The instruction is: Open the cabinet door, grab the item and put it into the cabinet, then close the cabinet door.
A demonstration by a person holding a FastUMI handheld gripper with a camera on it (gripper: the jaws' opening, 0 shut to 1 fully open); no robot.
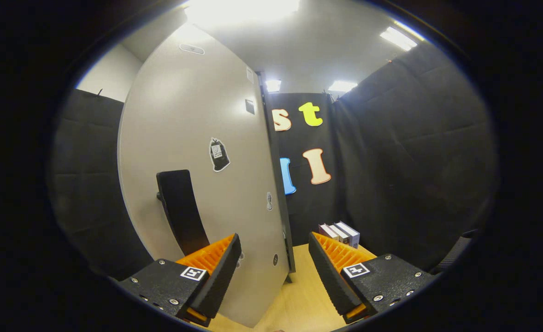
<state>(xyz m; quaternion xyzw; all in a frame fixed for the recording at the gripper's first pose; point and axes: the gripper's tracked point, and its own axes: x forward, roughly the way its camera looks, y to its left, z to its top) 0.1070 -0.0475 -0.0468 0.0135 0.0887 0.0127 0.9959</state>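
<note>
Gripper [275, 258] spread wide, empty, at pale cabinet door [197, 152]; boxes [340, 234] beyond, labels unreadable; cabinet interior hidden.

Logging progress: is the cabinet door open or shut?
Cannot tell: the door faces the open gripper, handle ungrasped, cabinet body hidden.

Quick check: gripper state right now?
Gripper: open, holding nothing; the door edge lies between its fingers.

Gripper [274, 263] level, jaws wide apart (holding nothing).
</note>
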